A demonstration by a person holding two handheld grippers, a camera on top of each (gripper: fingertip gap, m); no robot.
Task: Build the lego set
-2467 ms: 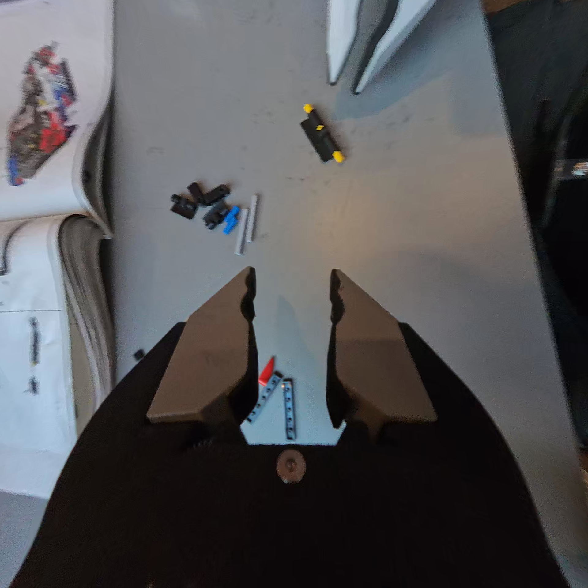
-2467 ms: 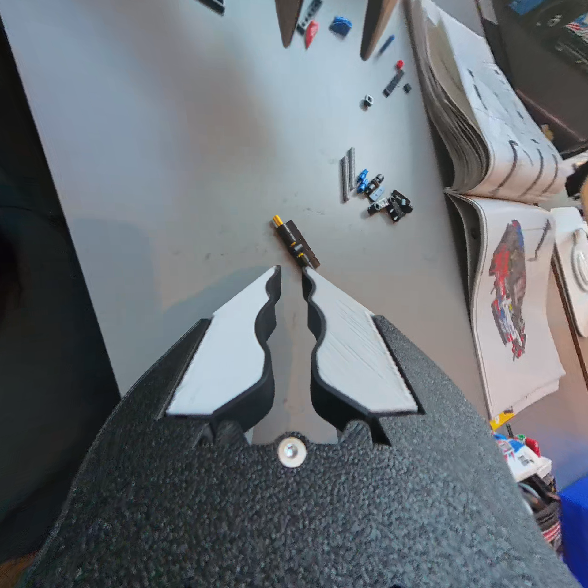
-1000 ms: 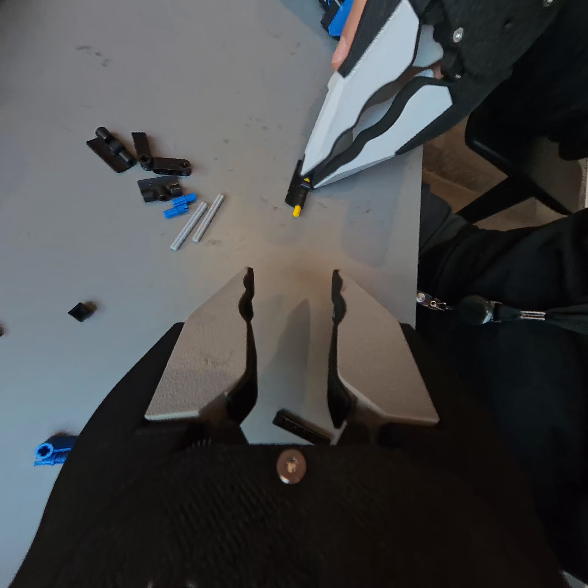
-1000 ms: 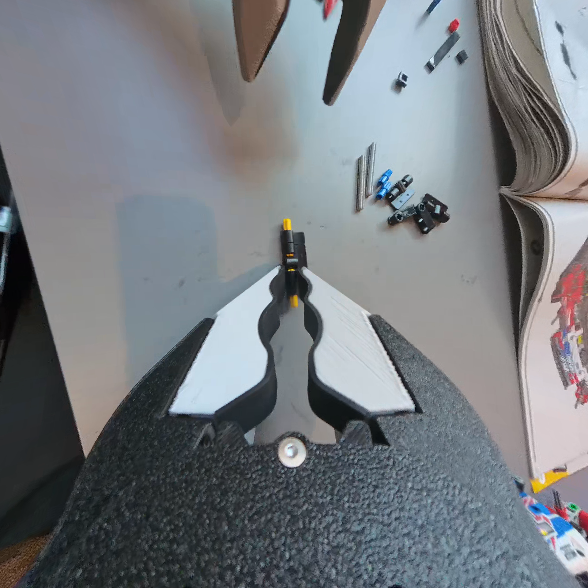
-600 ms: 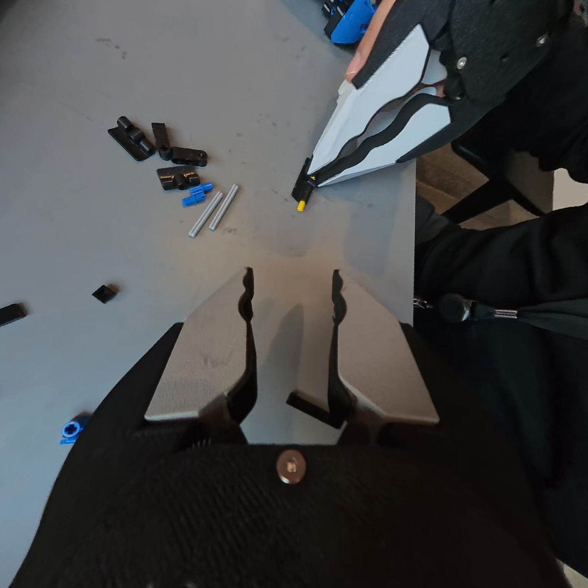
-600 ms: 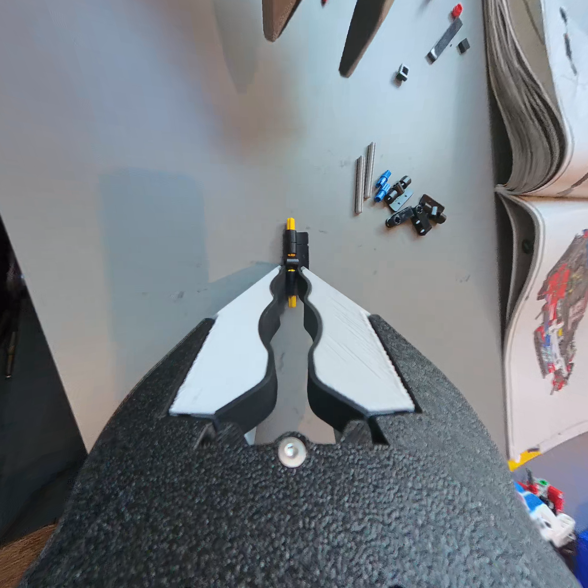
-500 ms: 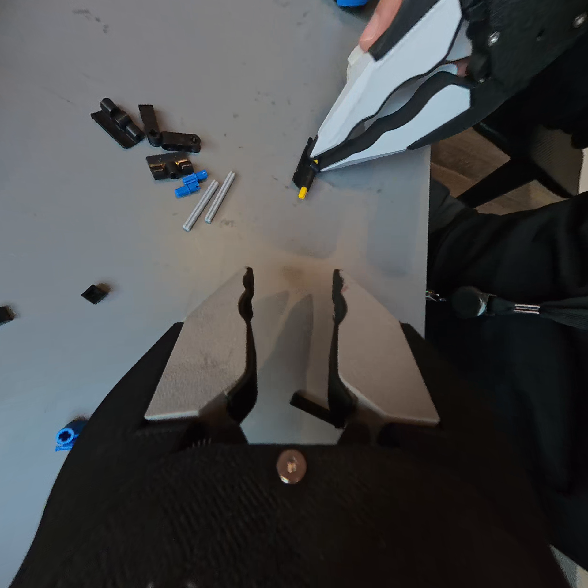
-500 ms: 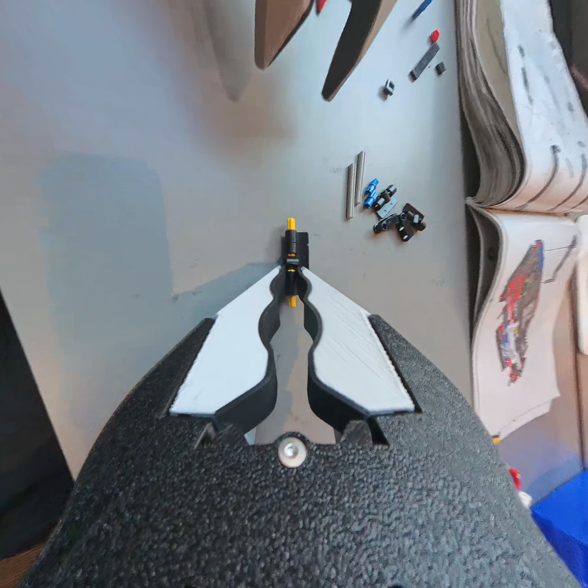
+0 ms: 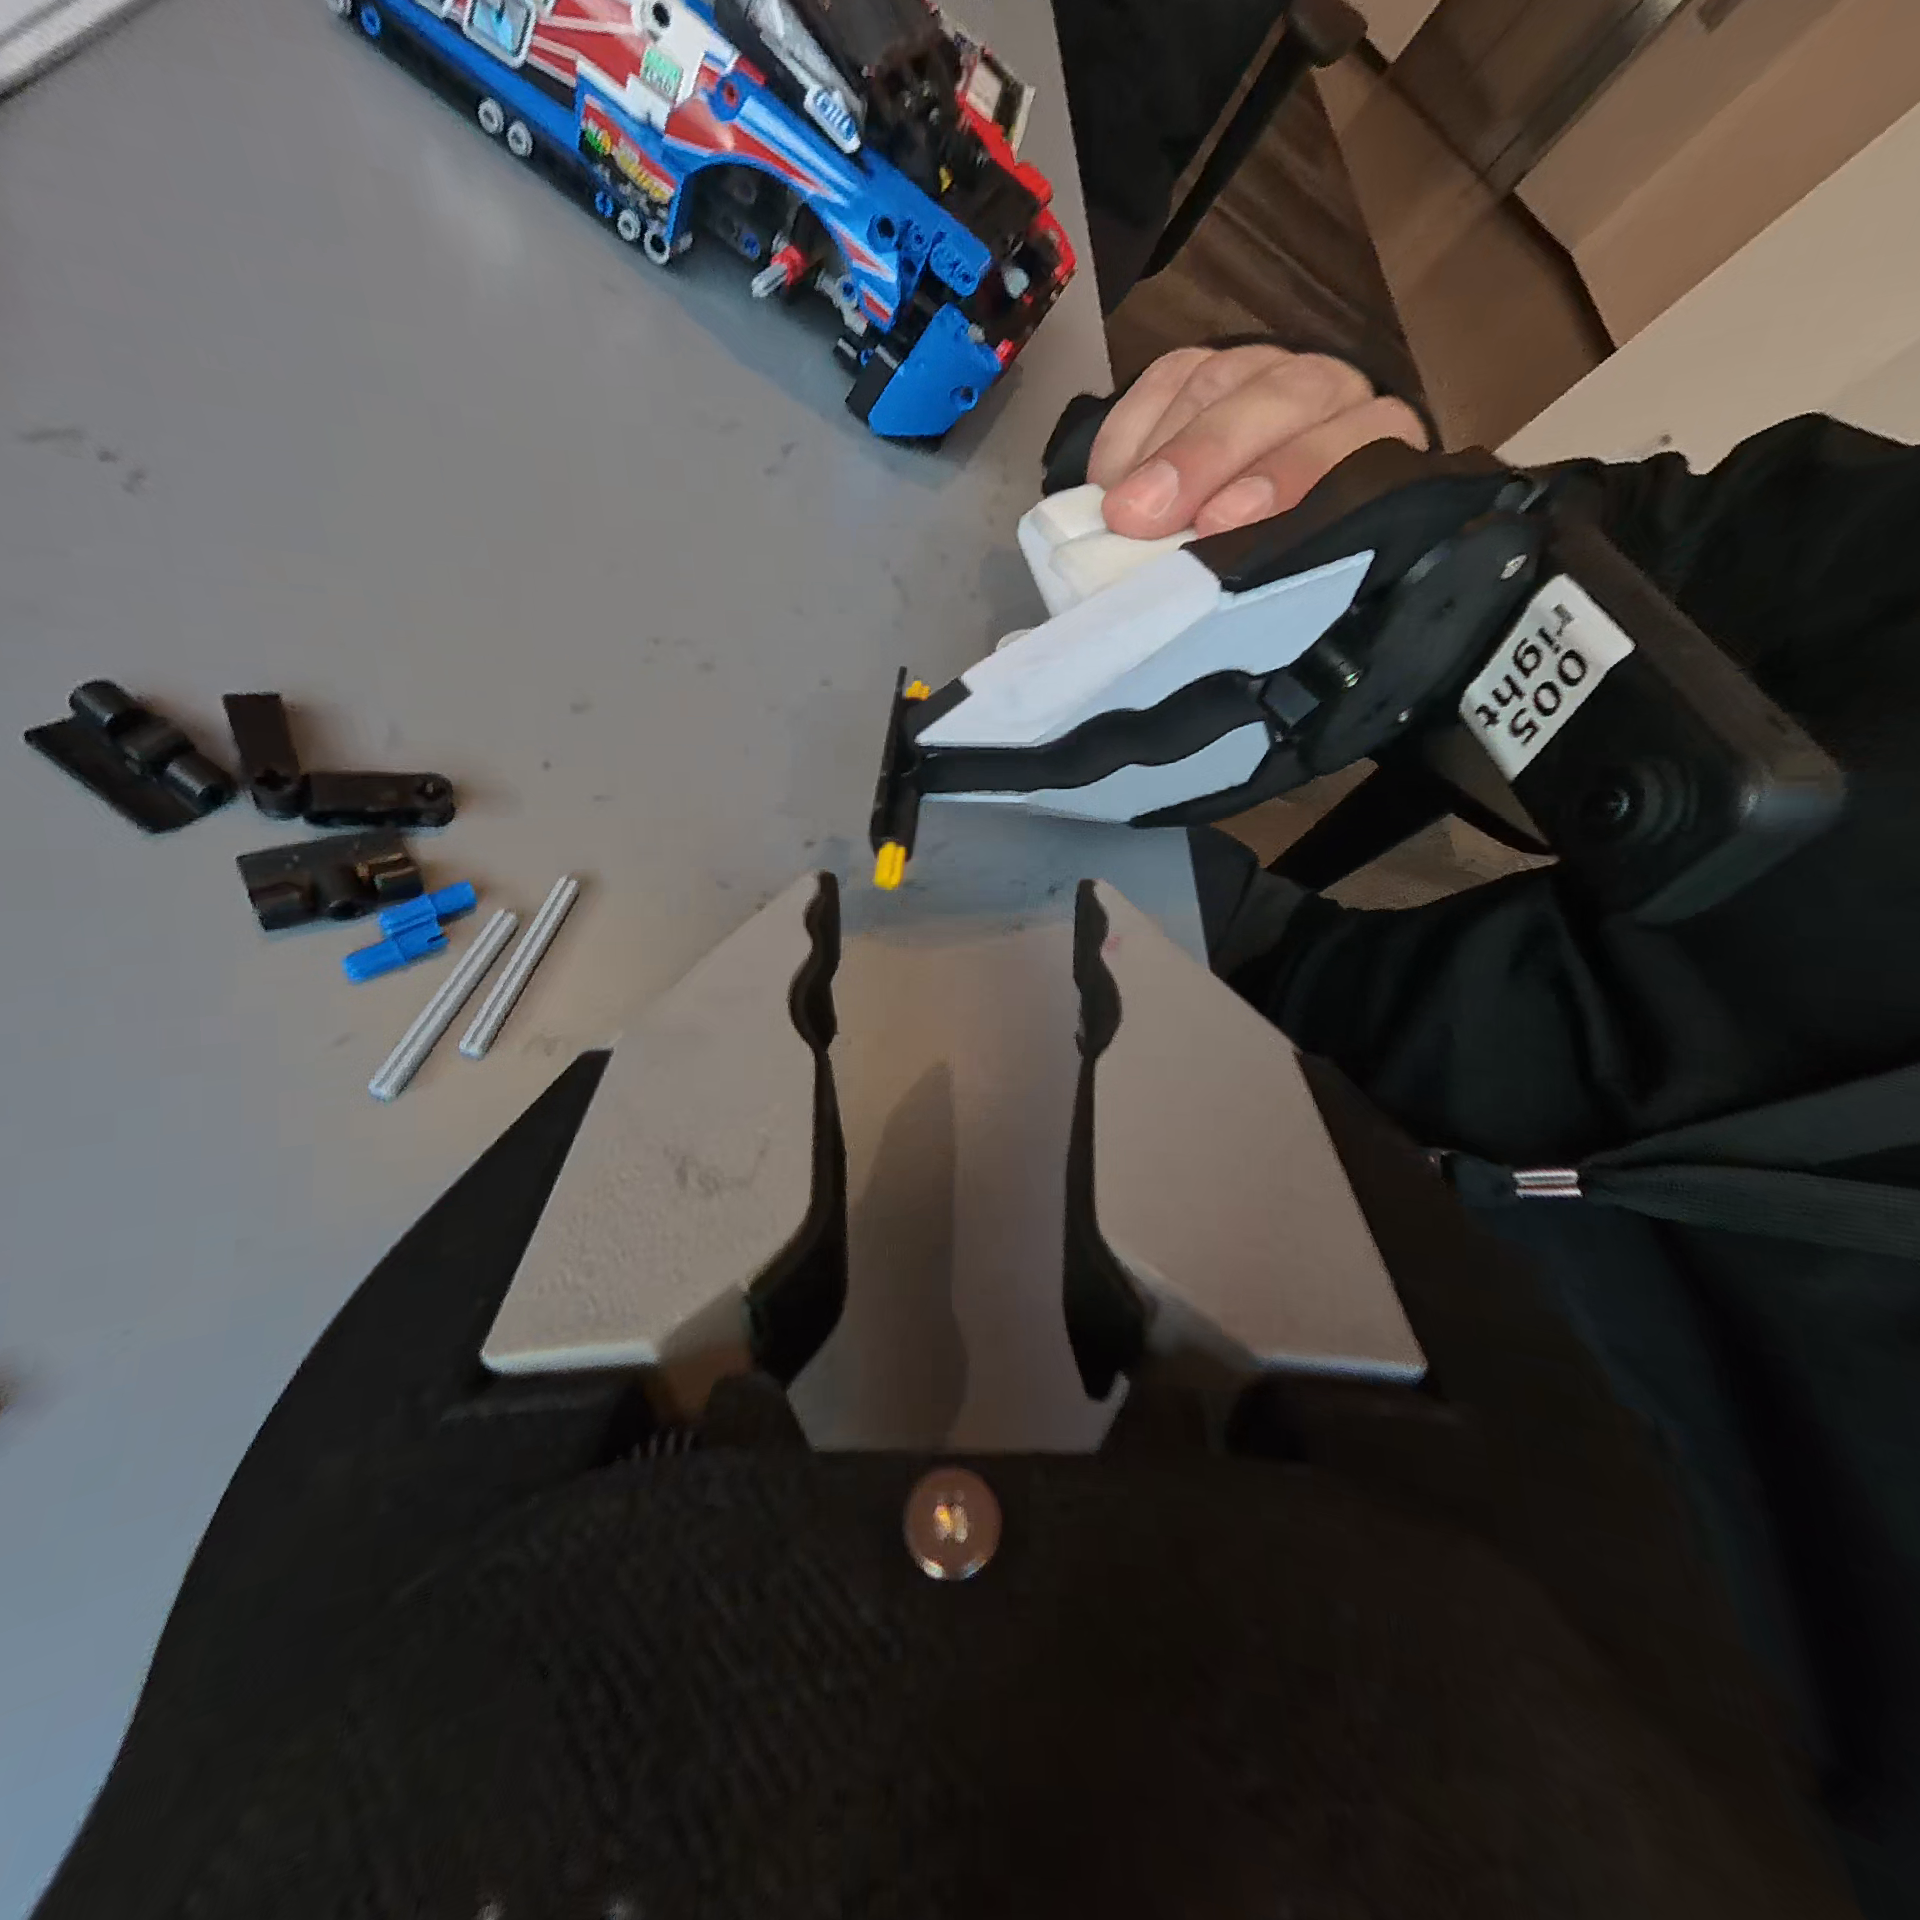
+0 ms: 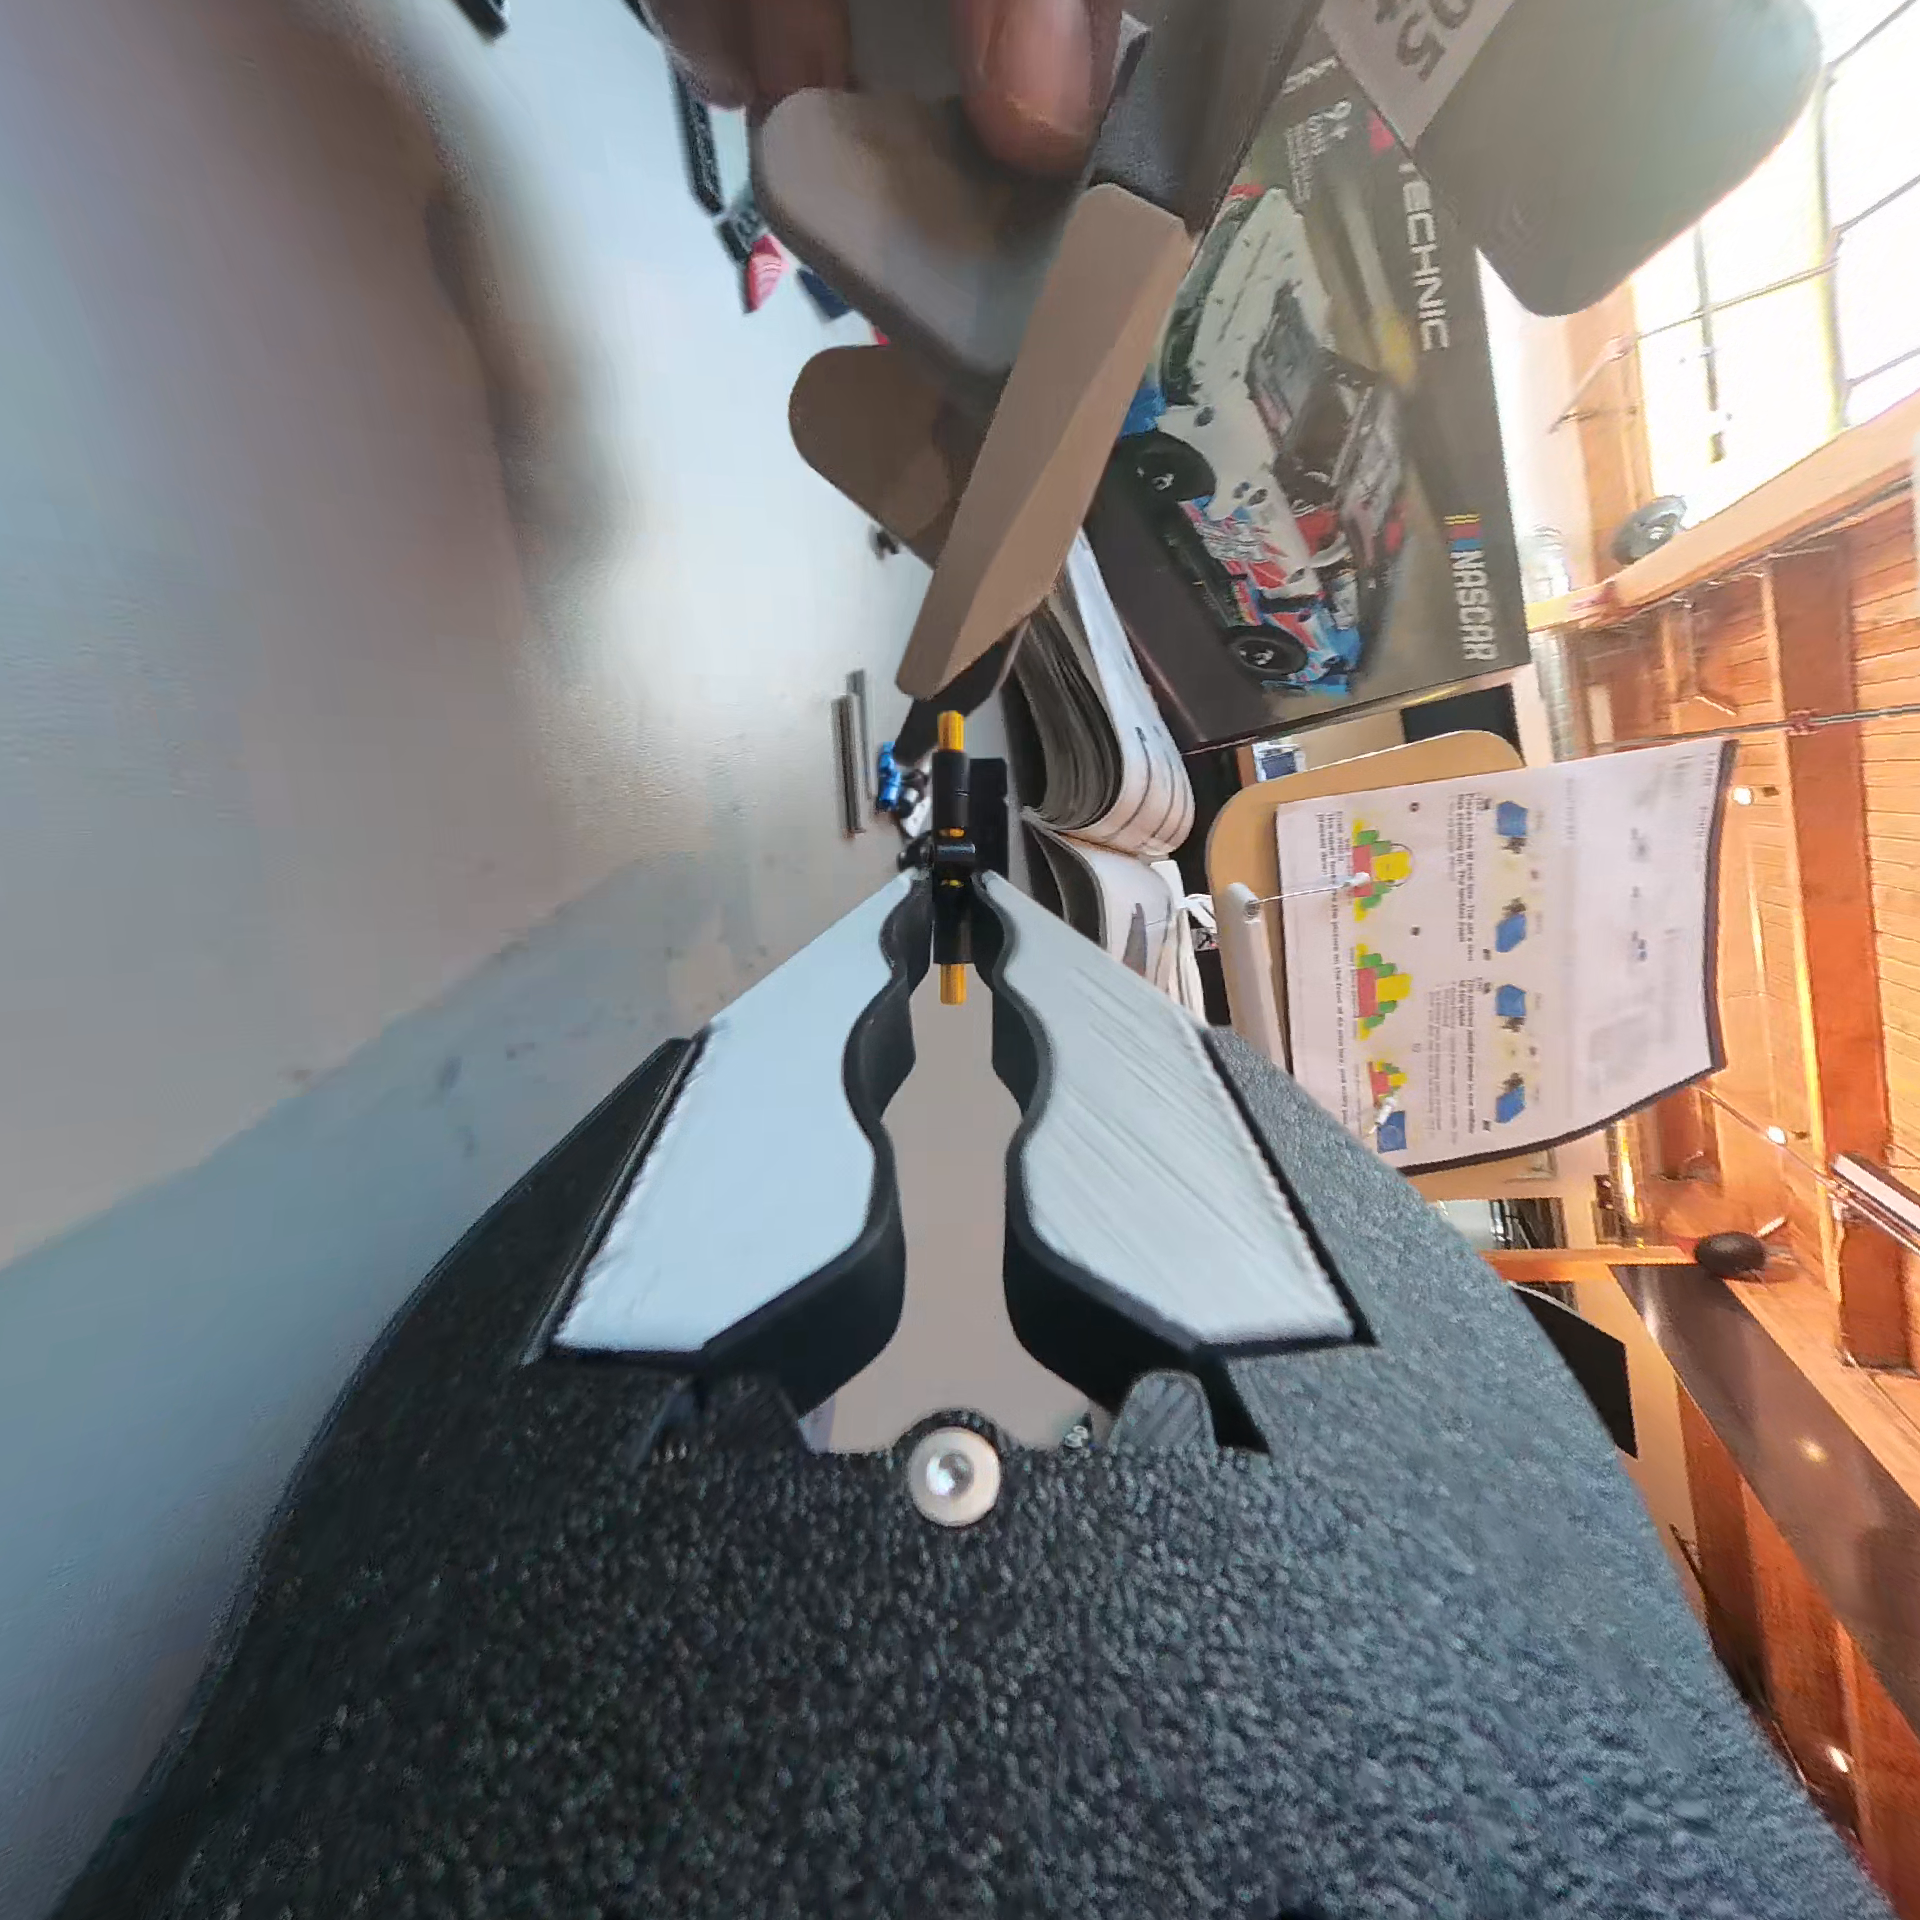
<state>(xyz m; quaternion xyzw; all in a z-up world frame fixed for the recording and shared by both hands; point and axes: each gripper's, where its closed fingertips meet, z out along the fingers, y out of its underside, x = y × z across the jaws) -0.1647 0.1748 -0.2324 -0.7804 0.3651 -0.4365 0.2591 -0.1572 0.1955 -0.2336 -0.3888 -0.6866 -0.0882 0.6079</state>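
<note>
My right gripper (image 10: 951, 894) is shut on a small black piece with a yellow axle (image 10: 949, 821) and holds it in the air, tilted sideways. The same piece (image 9: 896, 790) shows in the left wrist view at the white fingertips of the right gripper (image 9: 920, 727), just beyond my left gripper (image 9: 951, 914). My left gripper is open and empty, its tips a short way below the yellow axle end. The blue, red and white race car model (image 9: 790, 177) stands at the far side of the grey table (image 9: 416, 468).
Loose parts lie to the left: several black connectors (image 9: 260, 800), a blue pin (image 9: 410, 930) and two grey axles (image 9: 478, 997). An open instruction book (image 10: 1101, 790) and the set's box (image 10: 1340, 416) are in the right wrist view. A person's hand (image 9: 1216, 447) holds the right gripper. My two grippers' fingertips are within a few centimetres of each other. My left gripper's tips are some 8 cm from the blue pin (image 9: 410, 930).
My right gripper closed on the black and yellow piece, lifted it off the table and turned sideways. My left gripper swung round to face it and came closer, staying open.
</note>
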